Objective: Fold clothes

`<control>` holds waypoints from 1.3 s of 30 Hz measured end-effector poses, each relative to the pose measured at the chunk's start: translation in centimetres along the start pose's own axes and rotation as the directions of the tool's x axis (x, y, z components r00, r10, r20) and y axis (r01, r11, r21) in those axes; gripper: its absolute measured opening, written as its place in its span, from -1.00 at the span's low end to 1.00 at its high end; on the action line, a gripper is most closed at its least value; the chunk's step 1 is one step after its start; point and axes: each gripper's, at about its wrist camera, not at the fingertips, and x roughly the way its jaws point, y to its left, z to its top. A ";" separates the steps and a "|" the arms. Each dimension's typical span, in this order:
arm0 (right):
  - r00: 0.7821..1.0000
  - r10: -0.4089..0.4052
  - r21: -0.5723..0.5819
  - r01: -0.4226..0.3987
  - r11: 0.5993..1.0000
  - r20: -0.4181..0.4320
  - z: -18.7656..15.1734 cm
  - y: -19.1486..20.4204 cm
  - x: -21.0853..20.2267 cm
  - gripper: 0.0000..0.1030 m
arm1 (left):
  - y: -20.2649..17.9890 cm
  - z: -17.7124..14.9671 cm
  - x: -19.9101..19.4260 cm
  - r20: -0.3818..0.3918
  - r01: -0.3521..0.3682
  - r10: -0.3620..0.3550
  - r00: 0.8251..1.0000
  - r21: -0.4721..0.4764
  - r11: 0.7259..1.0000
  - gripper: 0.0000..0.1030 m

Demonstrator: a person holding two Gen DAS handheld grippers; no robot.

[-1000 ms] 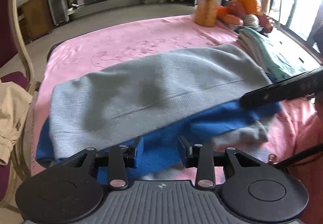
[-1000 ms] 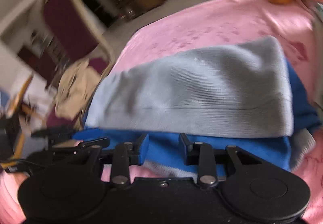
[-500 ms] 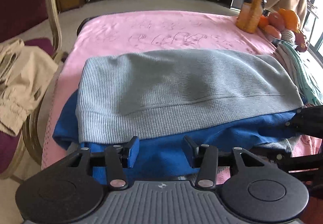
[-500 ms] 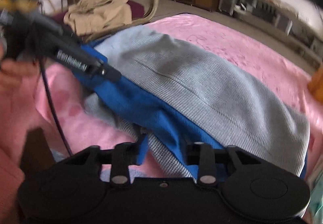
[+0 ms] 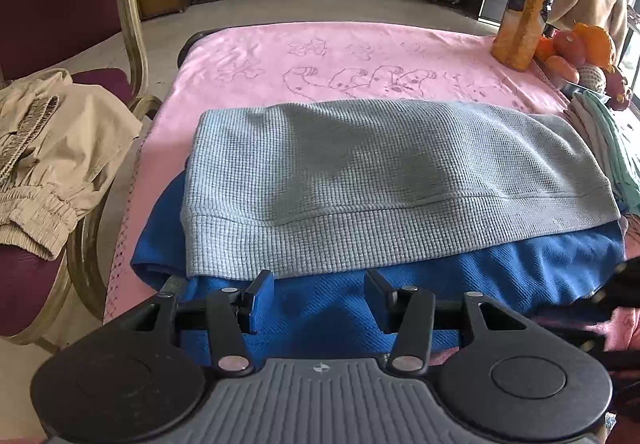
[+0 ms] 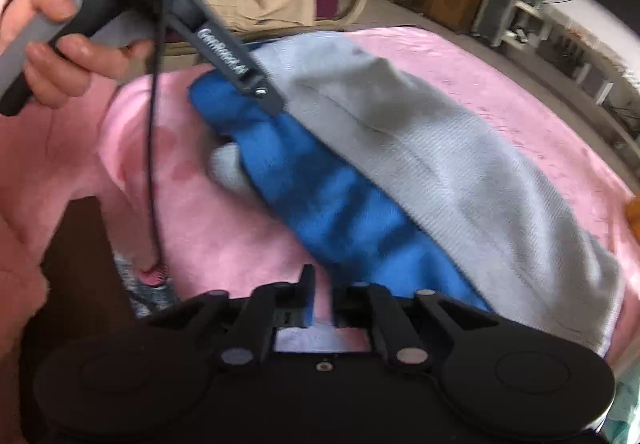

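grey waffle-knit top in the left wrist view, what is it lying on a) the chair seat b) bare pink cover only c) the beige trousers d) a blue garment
d: the grey waffle-knit top lies over a blue garment, whose edge sticks out below the grey hem, on the pink cover.

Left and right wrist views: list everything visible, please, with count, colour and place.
knit garment: one, grey over blue, folded, nearest the grippers
pink cloth: one, spread beneath the garment
juice bottle: one, orange, far right corner
fruit: several, orange and red, beside the bottle
pale clothes: a pile, right edge
beige garment: one, on the maroon chair, left
left gripper: black, jaws have just been opening, apart over blue fabric
right gripper: black, jaws have just been closing, nearly together at the garment's edge; pinch unclear
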 end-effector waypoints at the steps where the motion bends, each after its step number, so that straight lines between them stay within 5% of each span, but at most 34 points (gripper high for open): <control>1: 1.000 0.008 0.017 -0.007 1.000 -0.005 -0.1 -0.3 -0.2 -0.78 | 0.1 0.0 -0.1 0.004 0.009 -0.009 1.000 -0.004 1.000 -0.06; 4: 0.995 -0.022 0.235 -0.001 0.972 0.093 0.1 -3.9 -2.3 -0.42 | 0.1 0.3 0.1 0.017 0.000 0.000 1.000 -0.002 1.000 -0.08; 7: 0.983 -0.166 0.488 0.108 0.866 0.077 -0.5 -8.4 -2.5 -0.36 | -0.2 1.3 1.4 0.038 -0.114 0.113 0.993 0.023 0.993 -0.08; 13: 0.987 -0.161 0.875 0.074 0.478 0.005 -4.8 -16.4 -0.9 -0.42 | 0.8 1.6 3.8 0.006 -0.223 0.223 0.975 -0.013 0.975 -0.05; 15: 0.993 -0.114 0.941 0.047 0.335 -0.009 -7.1 -17.8 -0.4 -0.66 | 0.6 1.4 3.6 0.014 -0.235 0.235 0.972 0.014 0.972 -0.02; 16: 0.995 -0.095 0.963 0.039 0.266 -0.014 -8.2 -18.5 -0.2 -1.00 | 0.5 1.3 3.6 0.010 -0.242 0.242 0.970 0.025 0.970 -0.02; 18: 0.993 -0.107 0.979 0.061 0.196 -0.040 -9.7 -18.7 -0.4 -1.00 | 0.6 0.9 3.5 0.001 -0.252 0.252 0.968 0.039 0.967 -0.02; 19: 0.993 -0.112 0.982 0.060 0.181 -0.040 -10.3 -18.6 -0.7 -1.00 | 0.7 0.8 3.2 -0.001 -0.252 0.252 0.968 0.039 0.967 -0.02; 23: 0.986 -0.161 0.971 0.087 0.221 -0.051 -10.1 -17.5 -2.3 -1.00 | 1.4 0.1 1.1 0.013 -0.215 0.216 0.976 -0.015 0.976 0.02; 27: 0.962 -0.272 0.968 0.067 0.241 0.001 -9.9 -17.2 -4.7 -0.45 | 2.3 0.6 -0.5 0.077 -0.171 0.178 0.981 -0.086 0.981 0.15; 34: 0.945 -0.309 0.973 -0.036 0.229 0.107 -8.4 -20.0 -3.2 -0.67 | 2.6 4.2 1.6 0.076 -0.261 0.264 0.962 -0.050 0.964 0.14; 39: 0.951 -0.241 0.971 -0.151 0.185 0.194 -7.1 -22.9 -0.5 -0.66 | 4.9 5.4 4.3 0.000 -0.220 0.223 0.975 -0.152 0.963 0.14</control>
